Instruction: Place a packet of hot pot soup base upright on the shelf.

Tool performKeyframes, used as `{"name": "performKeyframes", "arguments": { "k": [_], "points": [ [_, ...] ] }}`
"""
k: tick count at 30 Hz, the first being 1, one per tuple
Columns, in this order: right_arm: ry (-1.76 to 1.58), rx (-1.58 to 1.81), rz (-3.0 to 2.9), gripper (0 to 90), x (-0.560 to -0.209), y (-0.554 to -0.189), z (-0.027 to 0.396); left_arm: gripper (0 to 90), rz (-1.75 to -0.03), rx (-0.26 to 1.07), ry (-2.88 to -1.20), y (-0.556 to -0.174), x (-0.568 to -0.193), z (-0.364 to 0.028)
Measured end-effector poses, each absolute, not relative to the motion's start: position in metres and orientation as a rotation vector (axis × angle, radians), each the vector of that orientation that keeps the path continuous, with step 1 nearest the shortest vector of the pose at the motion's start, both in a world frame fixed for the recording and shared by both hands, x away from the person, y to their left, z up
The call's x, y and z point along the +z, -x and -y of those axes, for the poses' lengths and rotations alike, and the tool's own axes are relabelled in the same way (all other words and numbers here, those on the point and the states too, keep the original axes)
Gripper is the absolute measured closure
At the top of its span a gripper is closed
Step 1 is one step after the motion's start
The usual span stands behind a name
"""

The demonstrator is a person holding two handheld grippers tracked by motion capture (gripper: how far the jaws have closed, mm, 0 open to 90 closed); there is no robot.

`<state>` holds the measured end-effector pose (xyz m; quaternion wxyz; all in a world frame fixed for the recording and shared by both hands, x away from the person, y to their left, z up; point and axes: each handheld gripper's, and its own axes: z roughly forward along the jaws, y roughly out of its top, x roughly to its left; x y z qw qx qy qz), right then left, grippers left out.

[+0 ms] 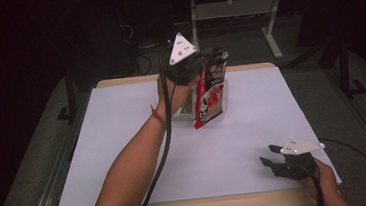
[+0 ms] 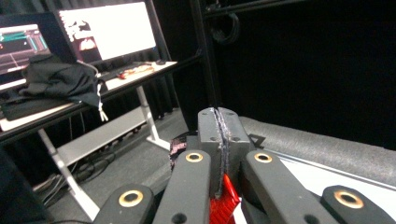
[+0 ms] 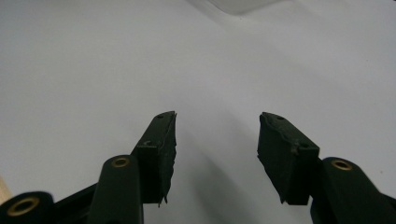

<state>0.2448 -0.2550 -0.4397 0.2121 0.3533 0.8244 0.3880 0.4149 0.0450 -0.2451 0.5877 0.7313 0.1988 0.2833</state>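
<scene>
Right tool (image 1: 272, 156), nearest the person at the near right corner of the desk (image 1: 125, 153), rests low on the white surface with its jaws standing apart and nothing between them, as the right gripper view confirms with bare white sheet between the black pads (image 3: 161, 144). Farther out, toward the far edge near the middle, the left tool (image 1: 202, 66) is raised off the desk and clamped tight on the top seam of a red snack bag (image 1: 210, 93), which hangs from the pinch with its lower end just above or barely meeting the surface; I cannot tell which. In the left gripper view the pads meet around a thin edge and a strip of red foil shows below them (image 2: 224, 200). Just behind and partly hidden by the bag stands a clear plastic container (image 1: 223, 97), apparently where the bag belongs. The main risk, as I judge it, is that the grip holds only a narrow strip of slick foil, so a quick swing could let the bag slip or tear at the seam. The dangling bottom could also catch the container's rim and tip it. The trailing cable (image 1: 166, 129) along the forearm might drag across the desk. Beyond the far edge, a table frame (image 1: 233, 13) stands on the dark floor, well clear.
</scene>
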Motion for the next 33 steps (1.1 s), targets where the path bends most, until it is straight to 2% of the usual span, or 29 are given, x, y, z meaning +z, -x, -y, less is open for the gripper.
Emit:
{"name": "performKeyframes", "arguments": {
  "k": [22,33],
  "points": [
    [-0.975,1.073,-2.299,47.1,-0.442,-0.243,0.256,89.4,-0.573,0.746,-1.749,-0.471,-0.288,0.012],
    [-0.976,1.074,-2.294,47.5,-0.441,-0.241,0.257,88.4,-0.589,0.682,-1.684,-0.468,-0.308,-0.005]
  ]
}}
